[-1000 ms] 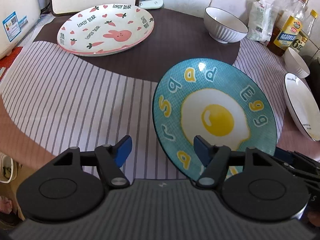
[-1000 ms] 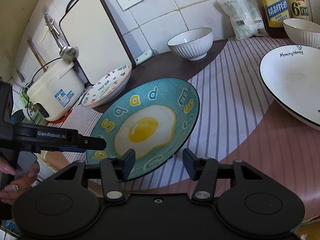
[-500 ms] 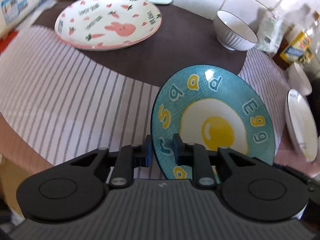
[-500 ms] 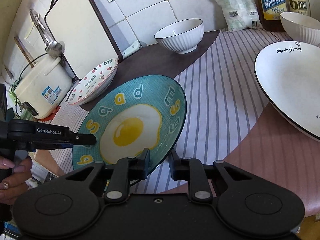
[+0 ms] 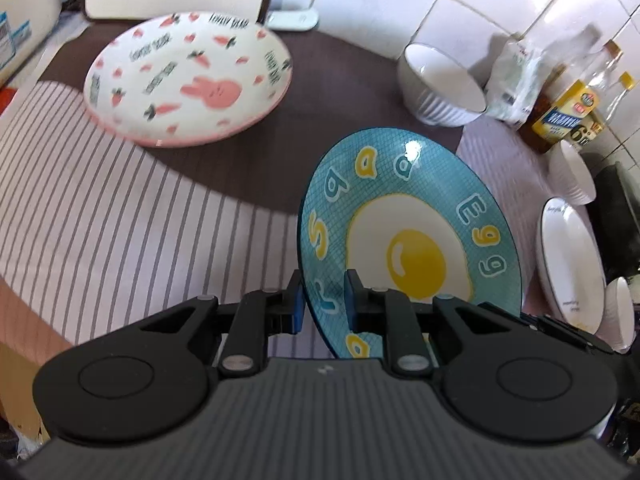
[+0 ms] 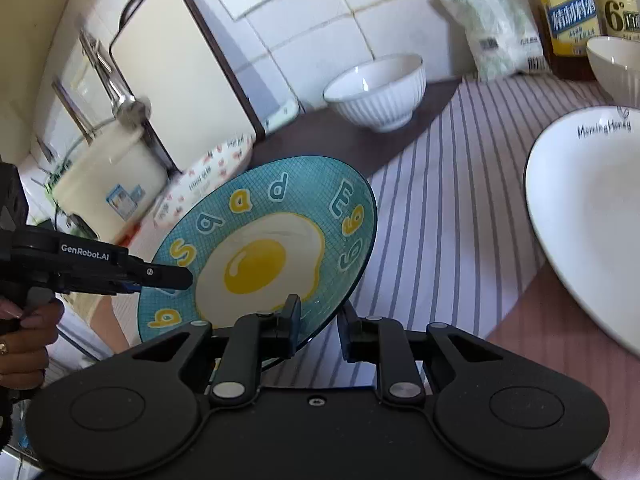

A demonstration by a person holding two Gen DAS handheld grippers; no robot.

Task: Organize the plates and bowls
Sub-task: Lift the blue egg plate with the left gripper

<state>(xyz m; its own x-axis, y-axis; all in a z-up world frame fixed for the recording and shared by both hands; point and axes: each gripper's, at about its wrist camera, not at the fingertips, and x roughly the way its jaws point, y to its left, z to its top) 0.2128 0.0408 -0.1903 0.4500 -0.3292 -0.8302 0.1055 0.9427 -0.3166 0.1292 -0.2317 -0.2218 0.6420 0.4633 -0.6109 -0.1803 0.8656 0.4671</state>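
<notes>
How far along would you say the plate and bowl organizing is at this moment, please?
Nothing looks stacked yet. In hand: the left gripper and right gripper both clamp the blue egg plate by its rim. Left: the bunny plate, the white plate and the ribbed bowl sit apart.

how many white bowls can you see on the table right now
3. One ribbed bowl by the back wall tiles, one beside the oil bottles, and part of one at the right edge by the white plate. Others may be hidden.
</notes>
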